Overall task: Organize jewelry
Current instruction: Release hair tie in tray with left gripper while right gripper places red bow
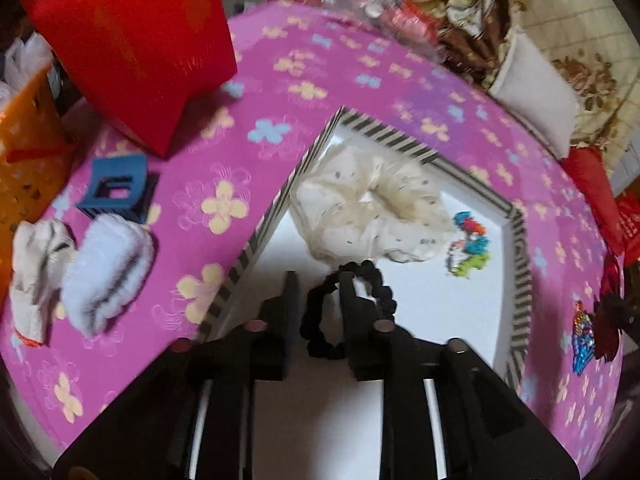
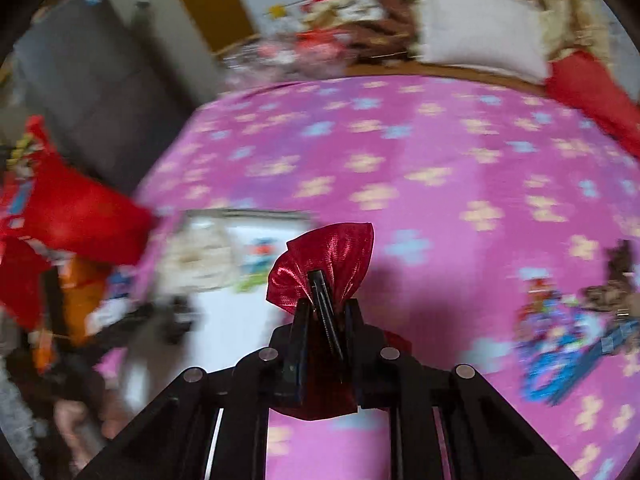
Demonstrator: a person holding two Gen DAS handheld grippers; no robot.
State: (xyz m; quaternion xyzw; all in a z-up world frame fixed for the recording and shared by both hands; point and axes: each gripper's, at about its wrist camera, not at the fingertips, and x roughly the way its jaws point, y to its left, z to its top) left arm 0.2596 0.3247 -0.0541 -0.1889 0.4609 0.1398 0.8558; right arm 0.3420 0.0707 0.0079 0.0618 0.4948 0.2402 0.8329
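A white tray with a striped rim (image 1: 522,256) lies on the pink flowered cloth. In it are a cream scrunchie (image 1: 368,204), a colourful small clip (image 1: 470,246) and a black scrunchie (image 1: 348,308). My left gripper (image 1: 320,280) is open over the tray; the black scrunchie hangs looped around its right finger (image 1: 352,320). My right gripper (image 2: 326,312) is shut on a red satin bow clip (image 2: 324,264), held above the cloth to the right of the tray (image 2: 248,216).
A red box (image 1: 132,48) stands at the back left. A blue claw clip (image 1: 116,188), a white fluffy clip (image 1: 108,272) and a striped white item (image 1: 36,276) lie left of the tray. A sequined blue clip (image 1: 582,338) and brown hair piece (image 2: 616,284) lie right.
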